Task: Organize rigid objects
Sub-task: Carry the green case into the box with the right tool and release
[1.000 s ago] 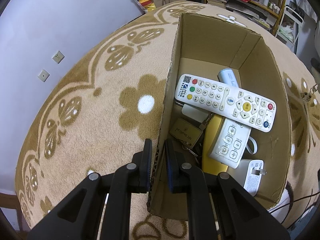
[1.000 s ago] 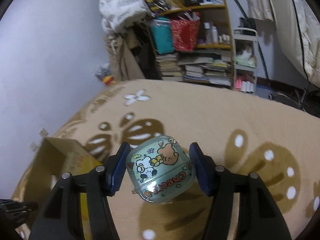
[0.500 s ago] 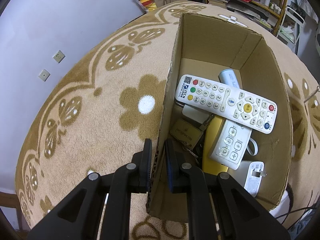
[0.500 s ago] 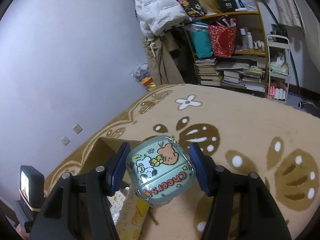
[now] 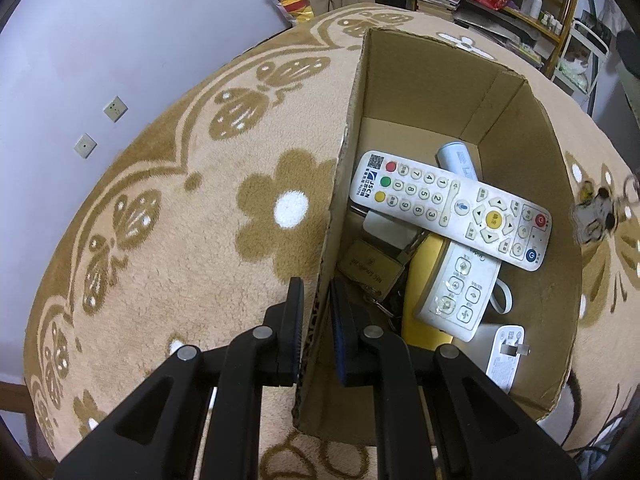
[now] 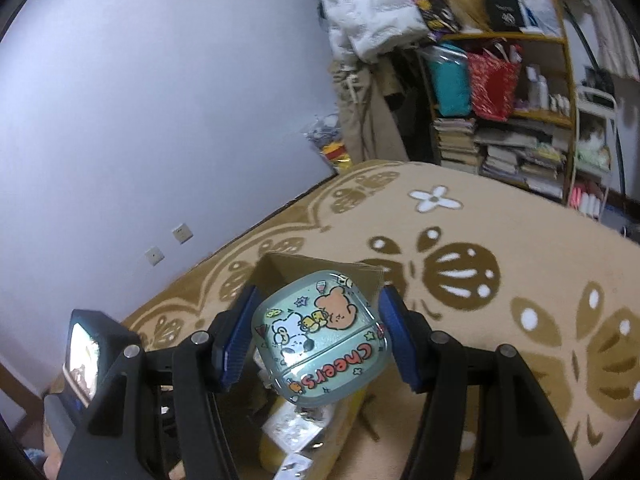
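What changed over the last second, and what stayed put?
The right gripper, shut on the cartoon case, swung from over open carpet to above the cardboard box. Nothing was released. The left gripper stays clamped on the box wall, and the remotes inside lie unmoved.

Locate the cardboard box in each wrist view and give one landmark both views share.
Left wrist: the cardboard box fills centre and right, its near wall between the left gripper's fingers.
Right wrist: the box's far edge shows lower centre, behind the case in the right gripper.
Shared landmark: two wall sockets.
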Demonstrator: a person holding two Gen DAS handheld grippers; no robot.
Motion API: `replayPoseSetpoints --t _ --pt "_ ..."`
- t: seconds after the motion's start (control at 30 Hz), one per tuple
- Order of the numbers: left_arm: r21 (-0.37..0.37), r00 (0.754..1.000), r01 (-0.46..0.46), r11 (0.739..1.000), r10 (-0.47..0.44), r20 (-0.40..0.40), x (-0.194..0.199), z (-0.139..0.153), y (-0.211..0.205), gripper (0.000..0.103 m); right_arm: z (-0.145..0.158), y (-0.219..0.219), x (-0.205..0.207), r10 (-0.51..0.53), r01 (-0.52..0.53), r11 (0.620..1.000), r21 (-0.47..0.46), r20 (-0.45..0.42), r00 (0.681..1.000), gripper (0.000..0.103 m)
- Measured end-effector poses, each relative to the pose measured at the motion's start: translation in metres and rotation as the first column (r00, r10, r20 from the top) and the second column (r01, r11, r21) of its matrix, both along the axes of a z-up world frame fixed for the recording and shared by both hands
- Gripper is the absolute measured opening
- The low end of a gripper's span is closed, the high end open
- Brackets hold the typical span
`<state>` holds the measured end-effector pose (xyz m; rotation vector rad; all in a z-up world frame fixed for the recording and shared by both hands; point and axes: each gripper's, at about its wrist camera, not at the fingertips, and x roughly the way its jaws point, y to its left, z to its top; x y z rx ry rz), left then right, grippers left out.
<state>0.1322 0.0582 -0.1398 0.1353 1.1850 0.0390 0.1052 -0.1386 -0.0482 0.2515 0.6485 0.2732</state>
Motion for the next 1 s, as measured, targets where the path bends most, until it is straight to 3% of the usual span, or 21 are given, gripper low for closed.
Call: replayPoseSetpoints --t 0.17,0.57,0.87,1.0 --pt "-0.007 1.0 0.002 1.0 -0.002 0.001 0.0 0.0 0.001 0.012 0.002 0.026 -0.003 0.03 -0.03 0.997 -0.073 -0.007 1.0 0.065" --pt "-0.016 1.0 0.004 1.0 -0.004 0.004 0.0 -0.001 0.003 0.012 -0.048 0.043 0.016 0.055 -0.075 0.988 -0.134 -0.151 0.987 0.065" --pt "-0.011 1.0 0.017 1.0 -0.017 0.021 -0.001 0.003 0.001 0.012 -0.038 0.035 0.011 0.031 -0.052 0.989 -0.135 -0.158 0.987 0.066" --pt "-0.004 0.998 0.027 1.0 -0.027 0.056 -0.006 0.012 -0.004 0.012 -0.024 0.027 0.004 -0.002 -0.019 0.99 -0.139 -0.153 0.988 0.079"
